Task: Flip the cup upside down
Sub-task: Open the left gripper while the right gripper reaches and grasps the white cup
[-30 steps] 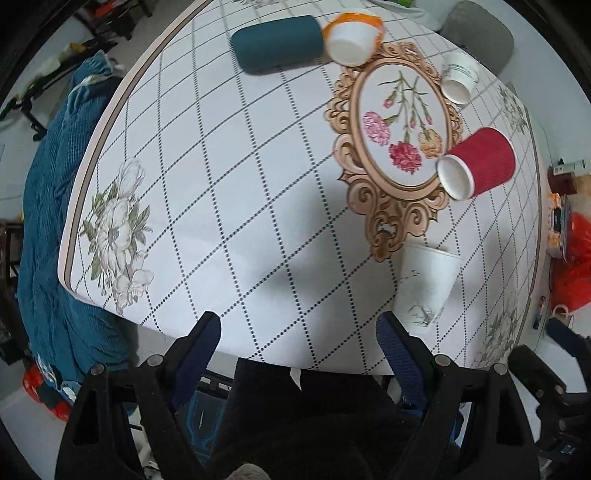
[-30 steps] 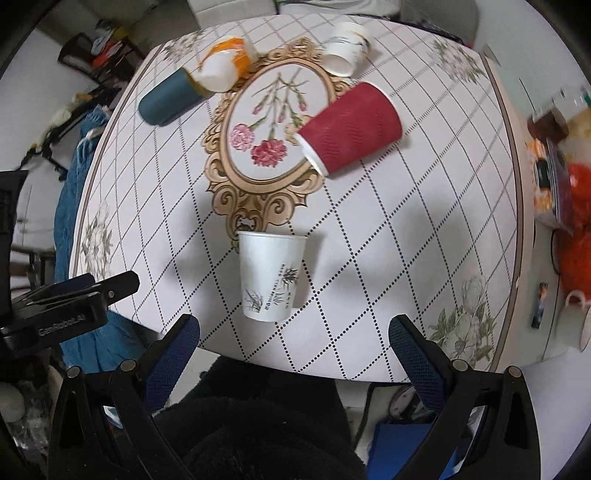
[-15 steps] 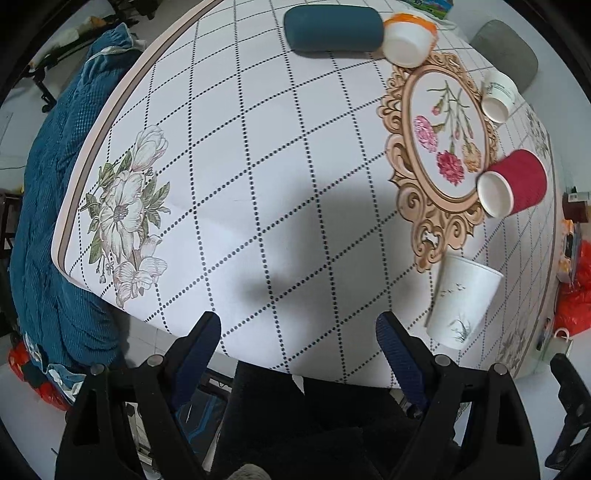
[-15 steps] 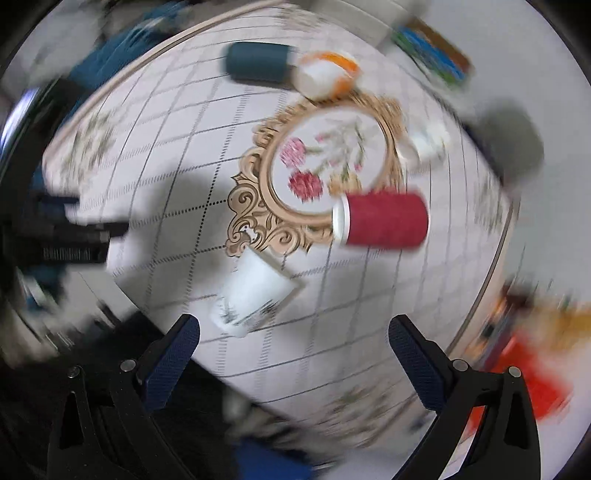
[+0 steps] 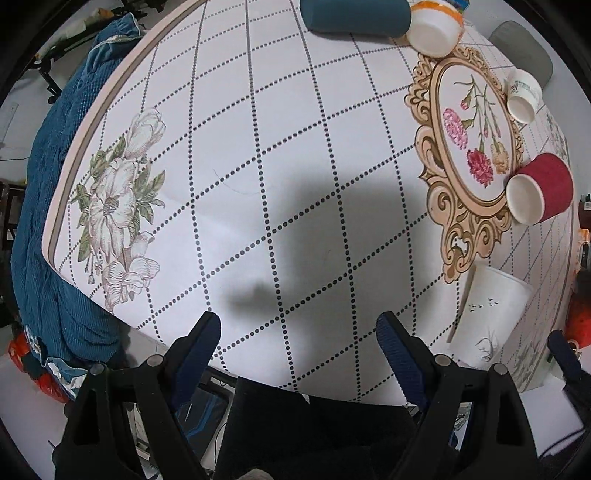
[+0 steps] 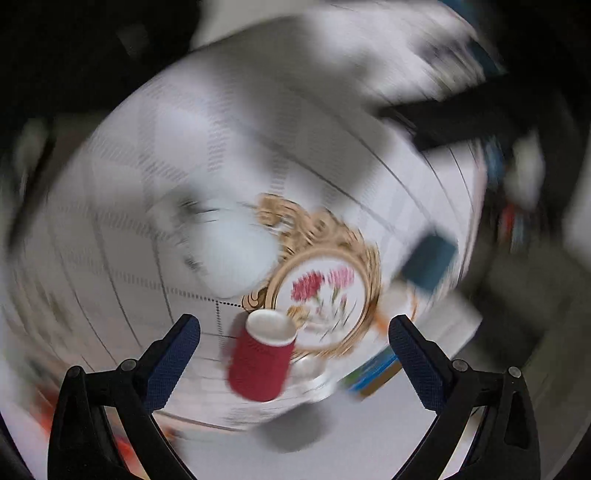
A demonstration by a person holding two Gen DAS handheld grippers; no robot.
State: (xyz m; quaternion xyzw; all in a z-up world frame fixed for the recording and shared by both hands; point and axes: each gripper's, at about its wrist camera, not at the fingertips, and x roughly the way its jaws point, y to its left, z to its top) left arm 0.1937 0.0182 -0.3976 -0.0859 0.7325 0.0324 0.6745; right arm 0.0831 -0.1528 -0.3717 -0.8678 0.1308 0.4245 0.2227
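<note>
Right hand-held gripper [image 6: 294, 334] swung round, jaws apart, red cup [image 6: 260, 360] on its side

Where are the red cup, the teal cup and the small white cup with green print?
red cup [image 5: 550, 184], left wrist view, ribbed side wall.
teal cup [image 5: 354, 16], left wrist view, side wall.
small white cup [image 5: 523, 88], left wrist view, printed side wall.

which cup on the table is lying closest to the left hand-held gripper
The white paper cup with the small bird and grass print, on its side just right of the left hand-held gripper. The red ribbed cup and the small white cup lie farther away.
</note>
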